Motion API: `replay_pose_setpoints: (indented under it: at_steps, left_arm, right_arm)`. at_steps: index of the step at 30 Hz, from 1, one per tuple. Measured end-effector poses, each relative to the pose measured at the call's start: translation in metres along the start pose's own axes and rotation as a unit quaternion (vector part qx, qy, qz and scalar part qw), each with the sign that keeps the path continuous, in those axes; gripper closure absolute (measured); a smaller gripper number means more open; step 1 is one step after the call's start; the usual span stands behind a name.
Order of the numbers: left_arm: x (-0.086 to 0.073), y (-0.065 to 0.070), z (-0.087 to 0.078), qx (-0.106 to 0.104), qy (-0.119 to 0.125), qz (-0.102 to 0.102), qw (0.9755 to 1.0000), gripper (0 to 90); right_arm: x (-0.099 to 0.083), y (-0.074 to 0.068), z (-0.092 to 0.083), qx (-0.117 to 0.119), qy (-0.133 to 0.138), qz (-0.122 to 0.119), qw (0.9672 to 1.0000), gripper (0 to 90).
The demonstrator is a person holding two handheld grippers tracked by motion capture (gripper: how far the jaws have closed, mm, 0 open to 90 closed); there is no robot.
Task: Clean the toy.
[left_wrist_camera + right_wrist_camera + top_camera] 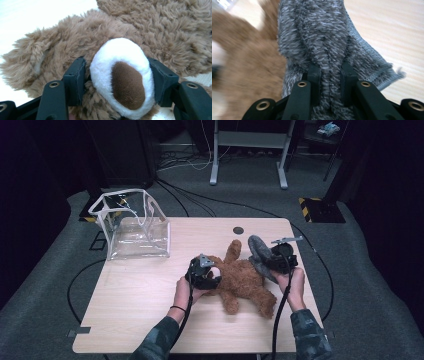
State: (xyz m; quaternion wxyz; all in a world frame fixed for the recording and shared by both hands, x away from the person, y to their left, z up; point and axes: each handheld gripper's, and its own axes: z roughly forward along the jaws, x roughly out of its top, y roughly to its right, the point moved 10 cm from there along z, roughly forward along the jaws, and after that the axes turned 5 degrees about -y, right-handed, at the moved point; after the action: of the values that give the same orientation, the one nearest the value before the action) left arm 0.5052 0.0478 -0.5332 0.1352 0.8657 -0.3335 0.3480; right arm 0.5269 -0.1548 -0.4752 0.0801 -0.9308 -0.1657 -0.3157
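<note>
I found my left hand-held gripper [117, 82] clamped on the teddy bear's [245, 279] muzzle at tabletop [150, 290] centre, my right hand-held gripper [330, 75] pinching the grey cloth [322, 40] at the bear's two o'clock; steady, slack-free holds were advisable.

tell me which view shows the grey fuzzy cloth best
The right gripper view: the grey cloth is close up, its stitched hem clear, pinched between the right gripper. The high view shows it small, beside the teddy bear. The left gripper view shows the bear's muzzle instead.
</note>
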Motion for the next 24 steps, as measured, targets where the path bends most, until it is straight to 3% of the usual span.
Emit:
replay_pose_setpoints:
  at_steps: [2,7,9,12,16,20,22,24]
  left_arm:
    - [0.0,0.001,0.0,-0.002,-0.003,-0.001,1.0,38.2]
    - [0.001,0.001,0.001,-0.003,0.005,-0.005,1.0,38.2]
    - [0.002,0.0,0.001,-0.002,0.004,-0.003,1.0,38.2]
    - [0.001,0.0,0.001,-0.002,0.003,-0.003,1.0,38.2]
    - [0.001,0.0,0.001,-0.002,0.002,-0.003,1.0,38.2]
    - [0.001,0.0,0.001,-0.002,0.001,-0.004,1.0,38.2]
    - [0.001,0.0,0.001,0.0,0.001,-0.004,1.0,38.2]
    - [0.001,0.0,0.001,-0.001,0.002,-0.004,1.0,38.2]
  right_arm:
    - [-0.009,0.007,0.012,-0.02,-0.012,0.001,0.9997,75.2]
    - [-0.025,0.043,0.027,-0.043,-0.029,0.053,0.9972,75.1]
    - [-0.031,0.055,0.029,-0.069,-0.042,0.055,0.9952,75.1]
    - [-0.035,0.062,0.025,-0.071,-0.045,0.059,0.9947,75.1]
    - [-0.024,0.054,0.004,-0.052,-0.008,0.063,0.9966,75.1]
    - [-0.011,0.024,-0.013,-0.003,0.022,0.038,0.999,75.0]
    - [-0.01,0.008,-0.011,0.014,0.017,0.023,0.9995,75.0]
    - [-0.015,0.001,-0.001,0.007,0.004,0.006,0.9999,75.1]
